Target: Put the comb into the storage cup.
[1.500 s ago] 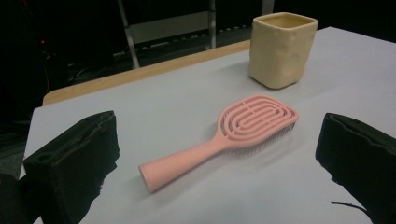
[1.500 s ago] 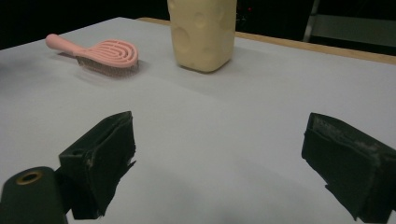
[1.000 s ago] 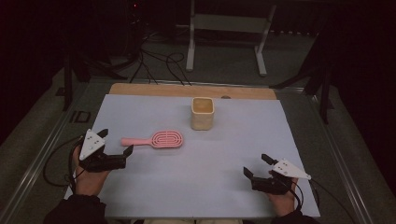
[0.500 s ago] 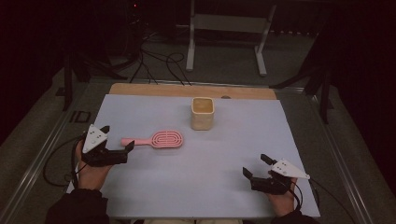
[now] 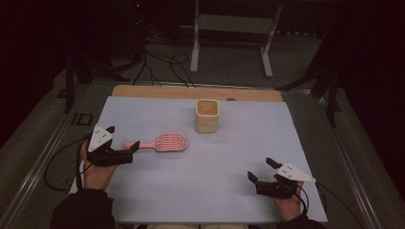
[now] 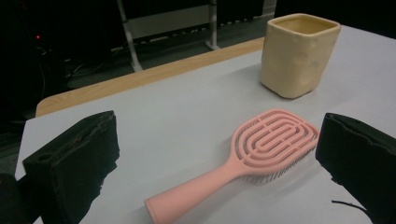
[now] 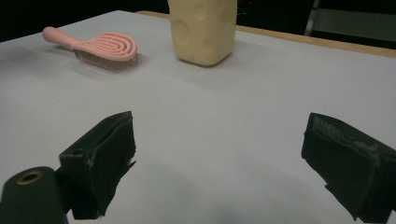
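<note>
A pink hairbrush (image 5: 162, 142) lies flat on the pale sheet, its handle toward the left. My left gripper (image 5: 123, 138) is open at the handle's end, one jaw on each side of it. In the left gripper view the hairbrush (image 6: 261, 144) lies bristles down between the wide-apart jaws of the left gripper (image 6: 217, 156), untouched by them. A cream cup (image 5: 207, 116) stands upright behind the brush head. My right gripper (image 5: 260, 169) rests open near the front right, holding nothing. In the right gripper view of this gripper (image 7: 224, 158), the hairbrush (image 7: 100, 49) and cup (image 7: 203, 30) are far ahead.
The pale sheet (image 5: 200, 191) covers most of the table, with a strip of wood (image 5: 157, 92) bare along its back edge. Beyond the table a metal stand (image 5: 229, 28) and cables (image 5: 162, 62) lie on the dark floor.
My left gripper has moved forward and to the right, and the brush handle's end now sits between its jaws. The right gripper, brush and cup have stayed put.
</note>
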`<action>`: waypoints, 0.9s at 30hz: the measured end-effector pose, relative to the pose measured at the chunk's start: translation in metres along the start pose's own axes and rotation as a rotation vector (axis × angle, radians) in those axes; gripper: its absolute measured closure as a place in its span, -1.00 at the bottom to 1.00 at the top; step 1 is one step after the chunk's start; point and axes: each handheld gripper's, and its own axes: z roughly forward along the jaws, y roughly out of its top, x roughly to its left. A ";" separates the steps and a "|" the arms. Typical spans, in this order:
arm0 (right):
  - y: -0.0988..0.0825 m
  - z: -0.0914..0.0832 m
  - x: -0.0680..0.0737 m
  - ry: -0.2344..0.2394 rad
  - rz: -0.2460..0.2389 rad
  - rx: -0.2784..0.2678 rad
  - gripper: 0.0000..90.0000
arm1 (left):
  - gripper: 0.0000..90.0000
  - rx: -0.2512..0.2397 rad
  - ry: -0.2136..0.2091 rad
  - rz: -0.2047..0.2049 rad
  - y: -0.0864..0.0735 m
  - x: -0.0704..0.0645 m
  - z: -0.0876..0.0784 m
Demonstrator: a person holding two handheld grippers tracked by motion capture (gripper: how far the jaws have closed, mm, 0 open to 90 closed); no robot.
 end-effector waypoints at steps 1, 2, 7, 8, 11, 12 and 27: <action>0.000 0.000 0.000 0.000 0.000 0.001 -0.79 | -1.00 0.004 0.001 0.003 0.000 0.000 0.001; 0.000 0.000 0.000 0.000 0.000 0.001 -0.79 | -1.00 0.004 0.002 0.003 0.000 0.001 0.002; 0.000 0.001 0.000 -0.002 -0.007 0.005 -0.79 | -1.00 0.009 0.001 0.003 0.000 0.002 0.005; 0.000 0.001 0.000 -0.001 -0.007 0.005 -0.79 | -1.00 0.013 0.002 0.007 0.000 0.002 0.006; 0.000 0.001 0.000 0.000 -0.008 0.004 -0.79 | -1.00 0.020 0.004 0.012 0.000 0.003 0.009; 0.000 0.002 0.000 -0.001 -0.007 0.005 -0.79 | -1.00 0.023 0.005 0.014 0.000 0.003 0.009; -0.001 0.002 0.000 0.002 -0.006 0.010 -0.79 | -1.00 0.049 0.016 0.031 0.003 0.006 0.019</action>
